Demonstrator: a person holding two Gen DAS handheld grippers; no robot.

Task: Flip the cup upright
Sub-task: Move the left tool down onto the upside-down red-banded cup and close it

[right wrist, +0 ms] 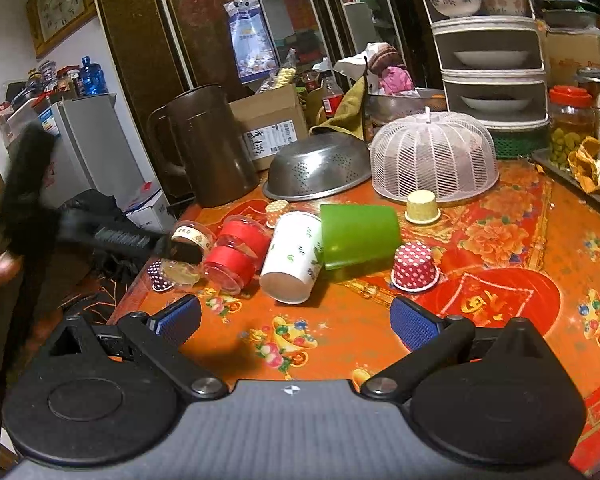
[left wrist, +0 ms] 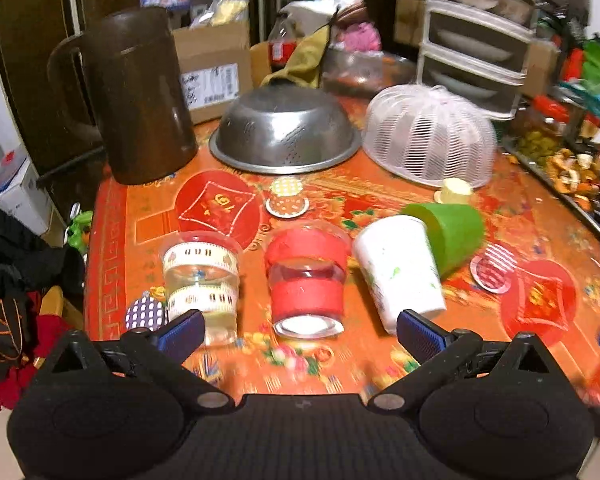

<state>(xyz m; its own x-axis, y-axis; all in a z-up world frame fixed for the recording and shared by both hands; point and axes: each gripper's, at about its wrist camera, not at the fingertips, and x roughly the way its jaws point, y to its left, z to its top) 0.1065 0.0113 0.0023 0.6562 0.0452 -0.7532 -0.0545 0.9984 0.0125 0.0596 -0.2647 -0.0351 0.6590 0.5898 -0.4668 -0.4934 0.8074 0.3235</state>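
Several cups lie on their sides on the orange patterned table: a clear cup with cream tape bands, a clear cup with red bands, a white paper cup and a green plastic cup. My left gripper is open, its blue pads just short of the red-banded cup. My right gripper is open and empty, in front of the white paper cup and green cup. The left gripper shows in the right wrist view, near the taped cup.
Small upside-down paper baking cups dot the table. Behind stand a brown jug, an overturned steel colander, a white mesh food cover and a dish rack. The table's left edge drops off near the taped cup.
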